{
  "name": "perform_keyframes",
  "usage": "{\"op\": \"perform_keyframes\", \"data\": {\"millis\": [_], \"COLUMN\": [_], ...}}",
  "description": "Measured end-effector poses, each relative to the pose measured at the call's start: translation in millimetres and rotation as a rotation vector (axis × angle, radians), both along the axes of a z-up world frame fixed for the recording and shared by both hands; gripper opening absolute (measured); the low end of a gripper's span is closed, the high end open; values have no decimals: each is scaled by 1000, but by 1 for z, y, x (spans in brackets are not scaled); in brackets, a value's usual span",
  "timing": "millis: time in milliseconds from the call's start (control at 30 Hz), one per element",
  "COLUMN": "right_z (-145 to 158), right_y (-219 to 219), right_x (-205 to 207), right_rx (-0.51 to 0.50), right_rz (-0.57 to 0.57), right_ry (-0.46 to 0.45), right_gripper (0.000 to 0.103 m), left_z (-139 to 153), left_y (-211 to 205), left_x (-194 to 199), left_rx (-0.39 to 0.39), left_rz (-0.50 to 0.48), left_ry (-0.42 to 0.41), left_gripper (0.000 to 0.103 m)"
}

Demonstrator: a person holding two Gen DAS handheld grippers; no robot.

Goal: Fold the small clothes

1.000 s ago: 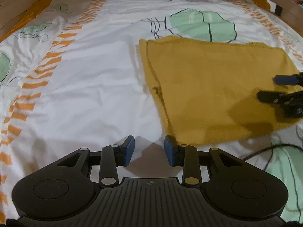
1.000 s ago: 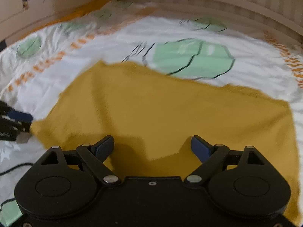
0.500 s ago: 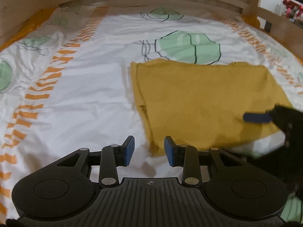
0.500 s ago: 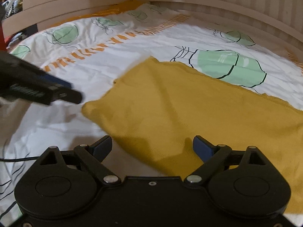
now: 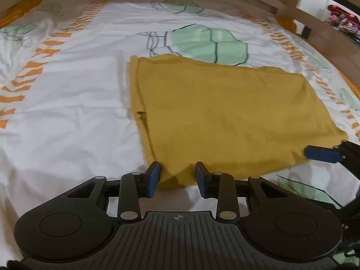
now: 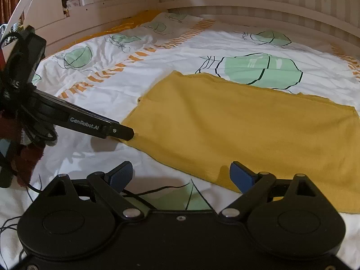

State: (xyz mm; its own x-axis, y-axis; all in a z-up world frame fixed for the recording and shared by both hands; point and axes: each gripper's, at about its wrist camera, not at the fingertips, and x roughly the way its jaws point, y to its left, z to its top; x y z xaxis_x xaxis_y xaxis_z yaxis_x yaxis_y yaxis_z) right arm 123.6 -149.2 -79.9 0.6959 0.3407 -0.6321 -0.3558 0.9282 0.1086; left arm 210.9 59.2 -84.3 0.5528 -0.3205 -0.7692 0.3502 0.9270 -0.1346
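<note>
Mustard cloth (image 5: 225, 117) now has its near corner between the parted pads of the left gripper (image 5: 177, 175), which a second ago sat short of it. Right gripper (image 6: 180, 175), wide open and empty, has backed off to the cloth's near edge on the bedsheet (image 5: 67, 112).

A mustard-yellow garment (image 5: 225, 117) is being shown on a white bedsheet (image 5: 67, 112) printed with green leaves and orange dashed stripes.
</note>
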Motion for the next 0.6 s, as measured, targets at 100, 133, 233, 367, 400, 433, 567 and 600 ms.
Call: {"op": "perform_keyframes", "data": {"millis": [100, 133, 233, 367, 400, 433, 567, 600], "right_z": [-1, -2, -5, -6, -5, -4, -1, 0], "right_y": [2, 2, 1, -2, -3, -5, -13, -16], "right_x": [0, 0, 0, -1, -2, -2, -2, -1], "right_rx": [6, 7, 15, 24, 27, 31, 55, 65], "right_rz": [7, 9, 7, -7, -10, -13, -27, -32], "right_ry": [7, 8, 21, 26, 26, 23, 22, 24], "right_gripper": [94, 94, 94, 94, 94, 94, 98, 99], "left_z": [1, 1, 1, 2, 2, 0, -6, -5], "left_y": [4, 4, 2, -5, -5, -4, 19, 22], "left_x": [4, 7, 11, 5, 2, 0, -1, 0], "left_rx": [-17, -22, -32, -22, -9, 7, -81, -98], "left_rz": [29, 39, 37, -9, -6, 6, 69, 75], "left_ry": [4, 7, 7, -24, -25, -16, 36, 44], "left_gripper": [34, 34, 33, 12, 9, 9, 9, 9]}}
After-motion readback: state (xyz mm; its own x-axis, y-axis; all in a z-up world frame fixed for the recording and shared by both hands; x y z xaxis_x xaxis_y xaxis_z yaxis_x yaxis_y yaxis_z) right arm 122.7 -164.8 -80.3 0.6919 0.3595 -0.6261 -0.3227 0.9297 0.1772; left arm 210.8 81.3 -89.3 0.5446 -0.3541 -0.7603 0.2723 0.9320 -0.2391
